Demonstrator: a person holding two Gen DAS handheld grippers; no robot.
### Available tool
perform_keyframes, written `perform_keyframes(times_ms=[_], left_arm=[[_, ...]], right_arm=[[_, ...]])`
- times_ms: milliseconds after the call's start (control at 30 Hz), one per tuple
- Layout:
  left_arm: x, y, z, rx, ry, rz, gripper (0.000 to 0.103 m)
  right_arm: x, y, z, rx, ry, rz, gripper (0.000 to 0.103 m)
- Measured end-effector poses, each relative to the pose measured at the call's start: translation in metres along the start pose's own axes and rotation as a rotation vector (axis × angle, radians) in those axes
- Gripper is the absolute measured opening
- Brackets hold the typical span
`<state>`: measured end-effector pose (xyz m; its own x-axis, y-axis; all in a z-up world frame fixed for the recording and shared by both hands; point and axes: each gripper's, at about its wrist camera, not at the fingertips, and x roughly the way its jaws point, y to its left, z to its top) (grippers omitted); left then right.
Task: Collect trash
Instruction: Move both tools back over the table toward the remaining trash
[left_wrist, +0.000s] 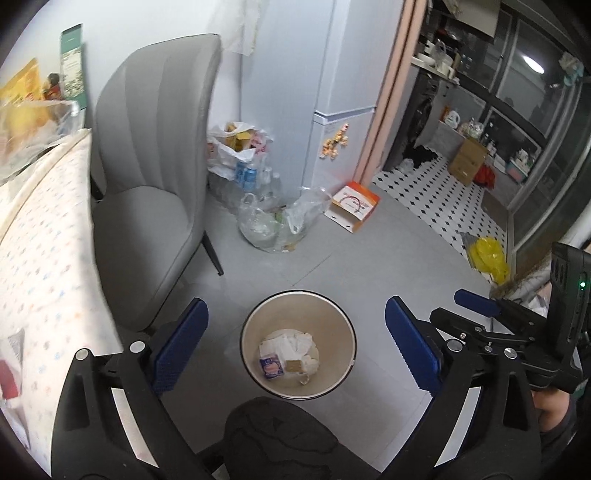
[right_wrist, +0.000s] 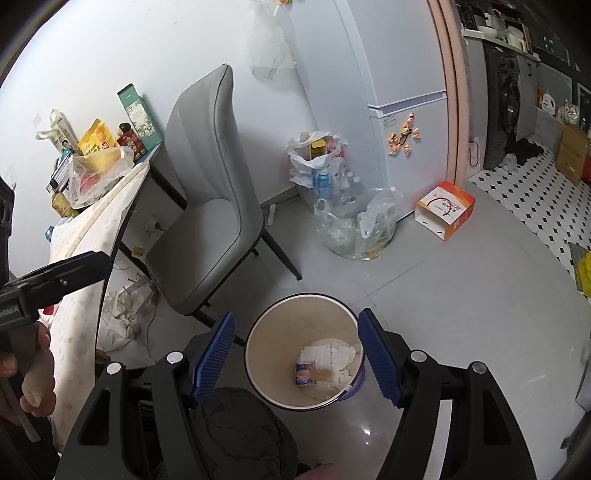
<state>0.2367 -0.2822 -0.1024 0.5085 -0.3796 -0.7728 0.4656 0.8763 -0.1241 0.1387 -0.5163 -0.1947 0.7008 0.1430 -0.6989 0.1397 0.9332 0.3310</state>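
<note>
Left gripper (left_wrist: 295, 354): wide open, holding nothing.
Right gripper (right_wrist: 295, 360): open, holding nothing.
Trash bin (left_wrist: 255, 321): on the floor, right under both grippers.
Trash (left_wrist: 288, 356): paper bits at the bin's bottom.

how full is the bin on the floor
Nearly empty. The round bin stands upright, and only crumpled white paper and a small blue packet lie on its bottom, its inner wall bare above them.

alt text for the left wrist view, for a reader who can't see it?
Left gripper, jaws wide open and empty, points down at a round bin on the grey floor holding crumpled paper and a small packet. A grey chair stands behind it, bags of rubbish beyond.
</note>
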Motion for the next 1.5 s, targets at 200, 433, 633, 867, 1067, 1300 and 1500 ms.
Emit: perform_keyframes(times_ms=[200, 433, 633, 867, 1067, 1300, 1500], left_arm=[[-0.03, 0.031, -0.011, -0.066, -0.037, 0.031, 0.097], [-0.068, 0.067, -0.027, -0.151, -0.103, 0.071, 0.097], [-0.103, 0.098, -0.044, -0.223, -0.168, 0.098, 0.097], [-0.139, 0.131, -0.066, -0.291, -0.228, 0.127, 0.097], [-0.17, 0.153, -0.081, -0.332, -0.275, 0.142, 0.097], [-0.2, 0.182, -0.111, -0.395, -0.319, 0.153, 0.097], [-0.219, 0.206, -0.134, -0.448, -0.346, 0.168, 0.097]], right_arm=[[-0.003, 0.032, 0.001, -0.039, -0.023, 0.016, 0.088], [-0.007, 0.074, 0.004, -0.091, -0.035, 0.038, 0.095], [-0.01, 0.112, 0.001, -0.137, -0.03, 0.068, 0.095], [-0.015, 0.156, -0.004, -0.2, -0.021, 0.103, 0.095], [-0.025, 0.195, -0.007, -0.257, -0.024, 0.133, 0.095], [-0.035, 0.236, -0.017, -0.318, -0.017, 0.179, 0.095], [-0.038, 0.264, -0.027, -0.368, -0.005, 0.192, 0.095]])
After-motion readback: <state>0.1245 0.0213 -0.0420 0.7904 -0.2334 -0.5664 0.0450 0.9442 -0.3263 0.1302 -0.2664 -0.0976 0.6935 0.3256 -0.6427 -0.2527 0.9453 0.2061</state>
